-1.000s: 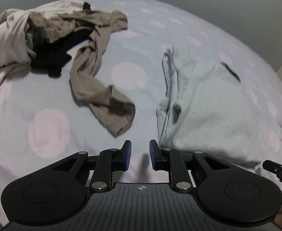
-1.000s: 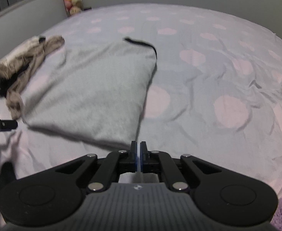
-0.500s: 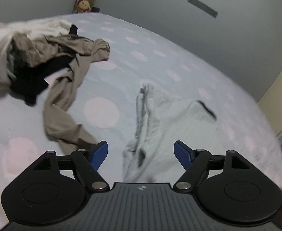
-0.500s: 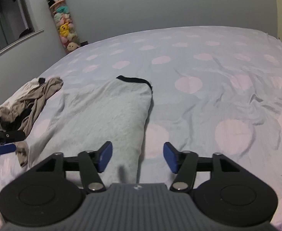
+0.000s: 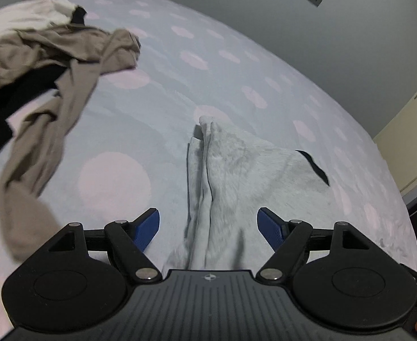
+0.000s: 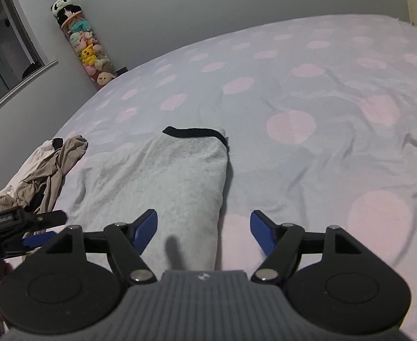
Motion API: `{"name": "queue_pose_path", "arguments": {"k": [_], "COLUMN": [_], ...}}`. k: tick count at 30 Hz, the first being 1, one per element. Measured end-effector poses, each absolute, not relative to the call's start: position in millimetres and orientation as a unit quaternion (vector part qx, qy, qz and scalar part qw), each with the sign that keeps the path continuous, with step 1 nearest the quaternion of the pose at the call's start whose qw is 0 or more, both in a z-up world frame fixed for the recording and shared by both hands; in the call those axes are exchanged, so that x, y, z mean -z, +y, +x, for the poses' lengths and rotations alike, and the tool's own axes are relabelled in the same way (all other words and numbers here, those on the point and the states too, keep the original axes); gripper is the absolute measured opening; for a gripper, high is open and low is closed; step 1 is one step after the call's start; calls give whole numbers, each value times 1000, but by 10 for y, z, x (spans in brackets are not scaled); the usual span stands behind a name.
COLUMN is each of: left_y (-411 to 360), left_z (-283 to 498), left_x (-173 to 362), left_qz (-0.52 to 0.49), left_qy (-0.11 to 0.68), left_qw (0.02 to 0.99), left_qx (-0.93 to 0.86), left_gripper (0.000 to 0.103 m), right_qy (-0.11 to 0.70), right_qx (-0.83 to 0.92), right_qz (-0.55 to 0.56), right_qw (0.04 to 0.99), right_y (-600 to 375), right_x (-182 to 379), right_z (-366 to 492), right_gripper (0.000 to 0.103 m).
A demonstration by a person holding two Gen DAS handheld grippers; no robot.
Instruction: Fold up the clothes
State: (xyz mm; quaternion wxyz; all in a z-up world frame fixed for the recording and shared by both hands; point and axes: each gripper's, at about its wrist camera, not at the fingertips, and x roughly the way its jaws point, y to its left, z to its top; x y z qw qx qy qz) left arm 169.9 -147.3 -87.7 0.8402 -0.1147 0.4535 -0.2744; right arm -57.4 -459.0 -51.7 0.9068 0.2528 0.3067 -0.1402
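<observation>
A light grey garment (image 5: 251, 176) with a black collar trim (image 5: 313, 164) lies folded on the bed. It also shows in the right wrist view (image 6: 165, 182), with the trim (image 6: 194, 132) at its far end. My left gripper (image 5: 208, 227) is open and empty above the garment's bunched left edge. My right gripper (image 6: 204, 227) is open and empty above the garment's near right edge. The left gripper (image 6: 23, 227) shows at the left of the right wrist view.
A heap of tan, cream and black clothes (image 5: 37, 65) lies on the bed to the left, also in the right wrist view (image 6: 46, 167). The bedspread (image 6: 322, 130) is pale blue with pink dots. A tube of plush toys (image 6: 86, 48) stands by the wall.
Both grippers opened from shut or nearly shut to wide open and lifted back from the grey garment's near edge. The garment now lies flat on the bed.
</observation>
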Motion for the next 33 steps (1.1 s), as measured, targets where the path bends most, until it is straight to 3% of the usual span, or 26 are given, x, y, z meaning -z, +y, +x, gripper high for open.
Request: {"name": "queue_pose_path", "arguments": {"k": [9,12,17,19,23,26,33], "left_y": [-1672,-1704,-1771,-1804,-1857,-1914,-1930], "left_z": [2208,2346,2486,2497,2486,2410,2162], "left_x": [1070,1095,1128,1146,1137,1061,662], "left_qz": [-100,-107,-117,-117,-115,-95,-80], "left_qy": [487,487,485,483,476,461,418], "left_qw": [810,806,800,799,800,810,833], "left_qx": [311,320,333,339,347,350,353], "left_gripper": [71,65,43,37,17,13,12], "right_qy": [323,321,318,317,316,316,276], "right_qx": [114,103,81,73,67,61,56], "right_qz": [300,308,343,358,385,384,361], "right_qw": [890,890,880,876,865,865,889], "right_y": [-4927,-5041,-5267,-5339,-5442,-5431,-5298], "right_x": [762,811,907,944,1012,985,617], "right_z": [-197,-26,216,274,337,340,160], "right_gripper": [75,75,73,66,28,11,8]}}
